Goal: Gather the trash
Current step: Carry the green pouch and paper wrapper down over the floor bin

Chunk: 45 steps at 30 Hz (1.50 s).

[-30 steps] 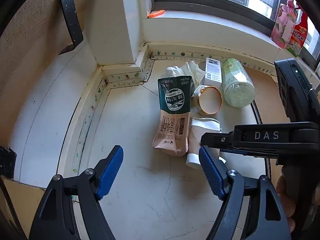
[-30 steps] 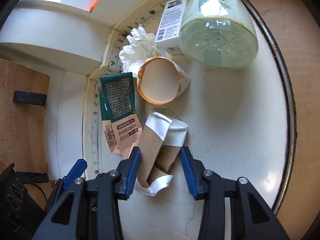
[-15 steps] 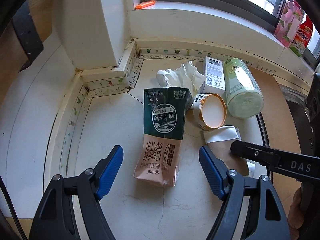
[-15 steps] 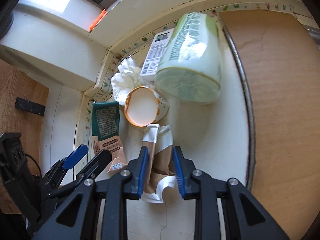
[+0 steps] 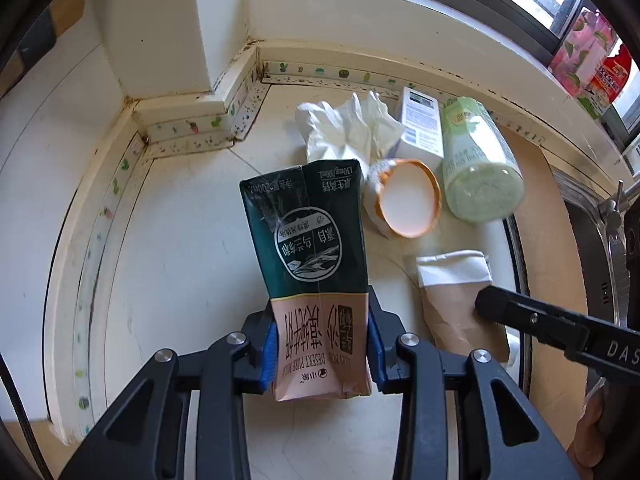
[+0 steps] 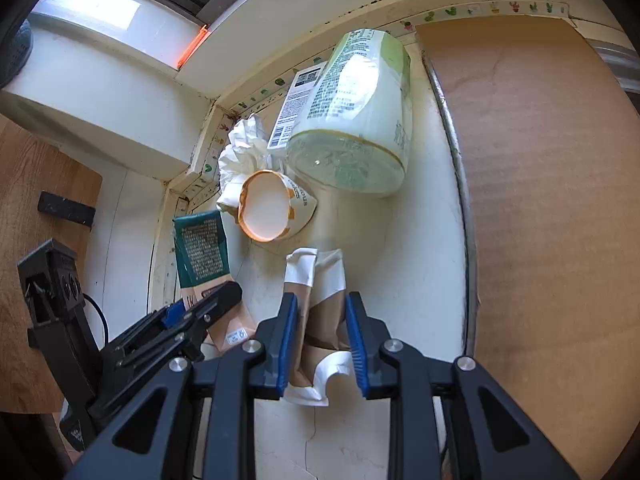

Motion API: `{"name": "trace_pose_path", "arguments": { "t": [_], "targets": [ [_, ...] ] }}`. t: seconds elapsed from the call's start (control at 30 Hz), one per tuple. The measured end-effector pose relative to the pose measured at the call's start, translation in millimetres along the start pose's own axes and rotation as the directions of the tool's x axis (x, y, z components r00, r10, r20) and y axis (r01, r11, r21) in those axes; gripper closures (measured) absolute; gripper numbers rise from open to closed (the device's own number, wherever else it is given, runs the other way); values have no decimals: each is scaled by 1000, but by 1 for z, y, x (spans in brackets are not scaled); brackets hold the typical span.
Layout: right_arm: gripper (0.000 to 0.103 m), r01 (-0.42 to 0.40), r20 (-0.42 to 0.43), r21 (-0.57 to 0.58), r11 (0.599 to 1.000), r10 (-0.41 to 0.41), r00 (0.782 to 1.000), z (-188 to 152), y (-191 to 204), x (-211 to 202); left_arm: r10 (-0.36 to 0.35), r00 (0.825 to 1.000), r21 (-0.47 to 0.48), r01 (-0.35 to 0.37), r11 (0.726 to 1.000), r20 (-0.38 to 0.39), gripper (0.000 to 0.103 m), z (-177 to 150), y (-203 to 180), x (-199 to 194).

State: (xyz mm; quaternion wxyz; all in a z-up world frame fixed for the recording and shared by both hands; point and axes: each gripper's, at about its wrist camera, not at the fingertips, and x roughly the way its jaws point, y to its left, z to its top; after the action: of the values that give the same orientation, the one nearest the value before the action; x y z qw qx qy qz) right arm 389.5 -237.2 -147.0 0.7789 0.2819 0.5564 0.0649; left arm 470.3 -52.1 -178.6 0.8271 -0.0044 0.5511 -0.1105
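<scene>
A flattened green and pink milk carton (image 5: 316, 248) lies on the white counter (image 5: 172, 264). My left gripper (image 5: 322, 344) has its blue pads pressed on the carton's pink end, and its jaws are closing. To the right lies a crushed brown and white paper cup (image 6: 324, 320), with my right gripper (image 6: 322, 336) shut on it. The right wrist view shows the carton (image 6: 202, 252) at the left with the left gripper (image 6: 200, 312) on it. In the left wrist view the crushed cup (image 5: 452, 292) sits under one black finger (image 5: 520, 316) of the right gripper.
Behind the held items lie an orange-rimmed paper cup (image 5: 408, 204) on its side, a pale green bottle (image 5: 480, 168), a white box (image 5: 420, 120) and crumpled tissue (image 5: 348, 128). A cardboard sheet (image 6: 552, 200) covers the right. A wall corner and window sill close the back.
My left gripper came down over the milk carton and closed from wide open onto its pink end. My right gripper closed onto the crushed cup and rose slightly with it.
</scene>
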Motion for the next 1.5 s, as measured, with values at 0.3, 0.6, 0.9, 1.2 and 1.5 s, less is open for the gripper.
{"name": "trace_pose_path", "arguments": {
  "t": [0.3, 0.6, 0.9, 1.2, 1.5],
  "targets": [
    [79, -6, 29, -29, 1000, 6, 1000, -41, 16, -27, -19, 999, 9, 19, 1000, 32, 69, -54, -13, -47],
    [79, 5, 65, -47, 999, -2, 998, -111, 25, -69, -50, 997, 50, 47, 998, 56, 69, -129, -23, -107],
    [79, 15, 122, -67, 998, -6, 992, -206, 41, -112, -76, 995, 95, 70, 993, 63, 69, -212, -25, -163],
    [79, 45, 159, -65, 997, -35, 987, -298, 52, -137, -100, 994, 119, 93, 988, 52, 69, -284, -20, -200],
    [79, 84, 193, -15, 996, -79, 978, -369, 42, -160, -166, 986, 184, 160, 970, 17, 69, -339, -30, -212]
  ]
}}
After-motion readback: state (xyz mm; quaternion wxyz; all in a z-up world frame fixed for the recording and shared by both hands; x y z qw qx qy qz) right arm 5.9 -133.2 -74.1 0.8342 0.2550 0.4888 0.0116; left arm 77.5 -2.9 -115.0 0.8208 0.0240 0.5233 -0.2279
